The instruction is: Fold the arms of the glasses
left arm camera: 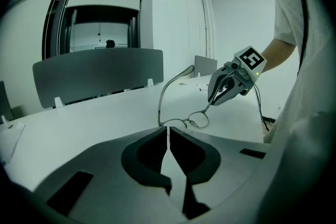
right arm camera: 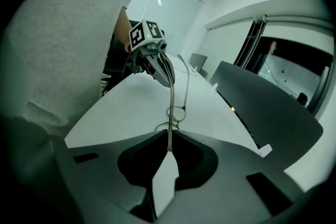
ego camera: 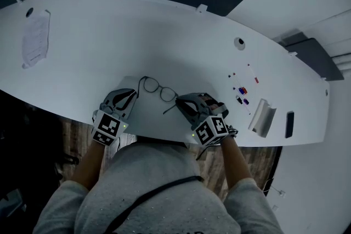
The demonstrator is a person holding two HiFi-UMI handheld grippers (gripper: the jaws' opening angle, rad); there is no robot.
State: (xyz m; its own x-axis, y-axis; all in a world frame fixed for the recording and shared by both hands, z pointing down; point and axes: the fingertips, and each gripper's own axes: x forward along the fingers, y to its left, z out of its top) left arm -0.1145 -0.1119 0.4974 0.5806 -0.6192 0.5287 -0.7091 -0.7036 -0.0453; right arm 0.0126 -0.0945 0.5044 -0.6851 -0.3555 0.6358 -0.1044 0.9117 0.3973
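While the glasses [ego camera: 158, 89] rest close to the near edge of the white table [ego camera: 164, 35], we have the right gripper [ego camera: 184, 103] narrowed onto their thin temple [right arm camera: 170, 105], which is pinched between the jaw tips just above that edge. Our left gripper [ego camera: 133, 95] is fully closed at the same edge, with its tips beside the frame's other end. We cannot tell whether it pinches anything.
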